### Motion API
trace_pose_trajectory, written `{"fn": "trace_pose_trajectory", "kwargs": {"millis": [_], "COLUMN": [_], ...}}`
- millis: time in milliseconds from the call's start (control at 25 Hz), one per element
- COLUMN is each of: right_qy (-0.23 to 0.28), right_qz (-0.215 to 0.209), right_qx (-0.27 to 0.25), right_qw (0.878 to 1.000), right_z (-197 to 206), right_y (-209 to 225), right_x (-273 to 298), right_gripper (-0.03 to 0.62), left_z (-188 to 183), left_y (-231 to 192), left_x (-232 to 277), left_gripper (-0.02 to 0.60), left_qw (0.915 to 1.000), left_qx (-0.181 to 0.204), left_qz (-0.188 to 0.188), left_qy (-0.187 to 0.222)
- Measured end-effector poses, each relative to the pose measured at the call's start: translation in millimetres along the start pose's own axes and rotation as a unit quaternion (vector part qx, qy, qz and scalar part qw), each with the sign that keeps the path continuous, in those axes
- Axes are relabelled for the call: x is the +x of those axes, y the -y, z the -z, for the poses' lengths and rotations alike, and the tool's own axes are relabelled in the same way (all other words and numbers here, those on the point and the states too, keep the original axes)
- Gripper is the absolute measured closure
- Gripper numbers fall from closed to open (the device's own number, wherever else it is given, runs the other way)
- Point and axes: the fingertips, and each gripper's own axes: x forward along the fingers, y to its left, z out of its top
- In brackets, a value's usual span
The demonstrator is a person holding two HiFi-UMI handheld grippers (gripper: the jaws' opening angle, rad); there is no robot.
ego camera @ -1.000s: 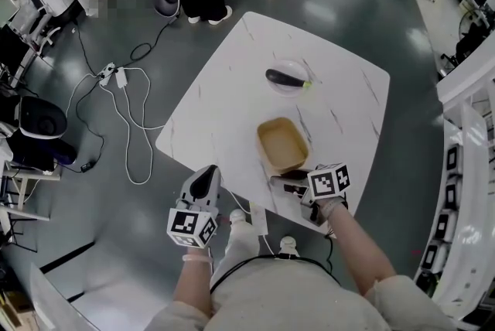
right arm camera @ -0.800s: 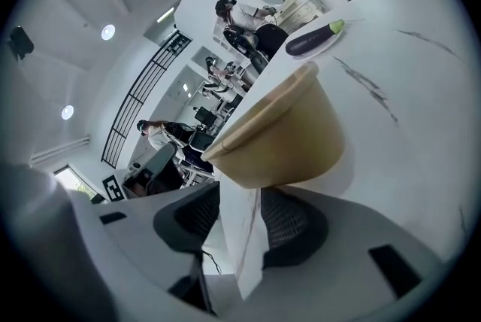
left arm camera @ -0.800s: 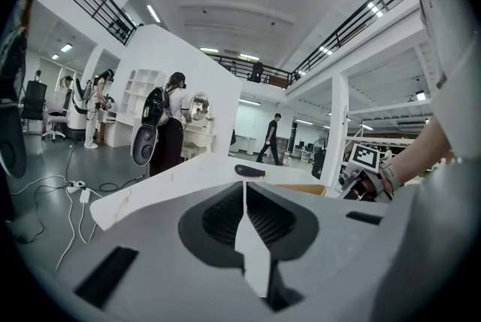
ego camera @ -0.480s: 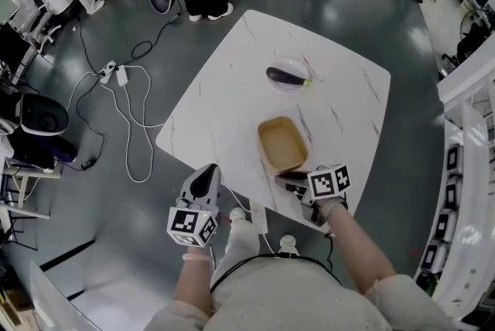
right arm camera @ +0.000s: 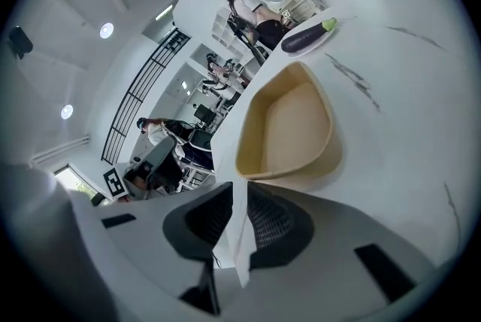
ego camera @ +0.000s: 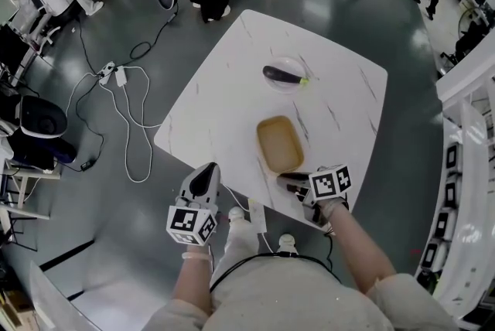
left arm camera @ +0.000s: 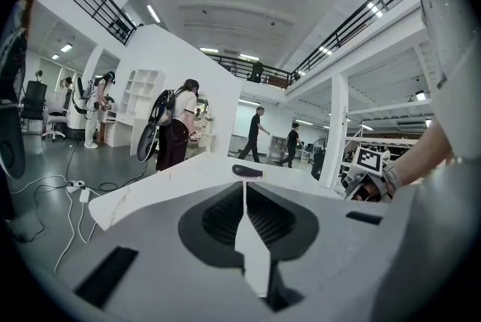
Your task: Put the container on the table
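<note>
A tan rectangular container (ego camera: 280, 144) rests empty on the white marble table (ego camera: 224, 113), close to its near edge; it fills the middle of the right gripper view (right arm camera: 289, 129). My right gripper (ego camera: 286, 180) sits just behind it, apart from its rim. Its jaws (right arm camera: 246, 189) are closing to a narrow slit with nothing between them. My left gripper (ego camera: 205, 172) hovers off the table's near-left edge, shut and empty (left arm camera: 242, 189). Farther back, a dark eggplant (ego camera: 282, 75) lies on a small white plate (ego camera: 298, 66).
White cables and a power strip (ego camera: 116, 76) trail over the grey floor to the table's left. A white shelf unit (ego camera: 456, 190) runs along the right side. People stand and walk beyond the table's far corner.
The right gripper's jaws have drawn together behind the container. The container and the left gripper have kept still. People in the background have walked on.
</note>
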Motion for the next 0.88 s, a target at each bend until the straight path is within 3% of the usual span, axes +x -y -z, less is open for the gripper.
{"fn": "trace_pose_trajectory", "kwargs": {"millis": [320, 880], "right_qy": [0.036, 0.159], "right_qz": [0.0, 0.015], "right_qx": [-0.009, -0.046], "right_qw": [0.999, 0.986], "right_z": [-6, -50], "right_y": [2, 1], "right_x": [-20, -71], "right_gripper": [0.584, 0.588], "left_z": [-3, -14], "left_y": [10, 14], "left_x": [1, -4], "left_gripper": [0.566, 0.566], "left_qw": [1.0, 0.9996], "left_qx": [0.005, 0.02], "left_qz": [0.003, -0.011], "left_qy": [0.005, 0.018]}}
